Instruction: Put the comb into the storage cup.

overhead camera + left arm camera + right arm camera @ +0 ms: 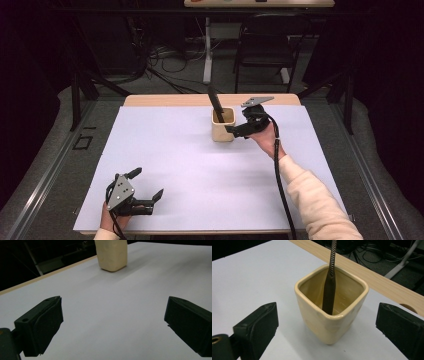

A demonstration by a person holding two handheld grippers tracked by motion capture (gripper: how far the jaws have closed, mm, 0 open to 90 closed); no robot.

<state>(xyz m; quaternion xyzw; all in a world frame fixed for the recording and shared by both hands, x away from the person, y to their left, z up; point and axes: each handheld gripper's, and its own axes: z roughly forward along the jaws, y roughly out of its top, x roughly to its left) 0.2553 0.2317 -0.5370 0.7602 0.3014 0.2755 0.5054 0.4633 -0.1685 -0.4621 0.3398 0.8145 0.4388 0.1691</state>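
A cream square cup (pixel 223 125) stands on the white sheet toward the far middle of the table. A dark utensil (pixel 216 104) stands inside it and leans up to the far left; in the right gripper view its dark handle (pixel 329 290) rests against the cup's (pixel 332 315) near rim. My right gripper (pixel 236 125) is just right of the cup and open; its jaws flank the cup (pixel 327 308) without touching it. My left gripper (pixel 147 183) rests near the front left edge, open and holding nothing (pixel 115 302), with the cup (pixel 112 255) far ahead of it.
The white sheet (pixel 180 165) covers most of the table, leaving a wooden strip (pixel 165 100) along the far edge. Behind the table stand a dark chair (pixel 265 45) and a white table leg (pixel 207 50), with cables on the floor.
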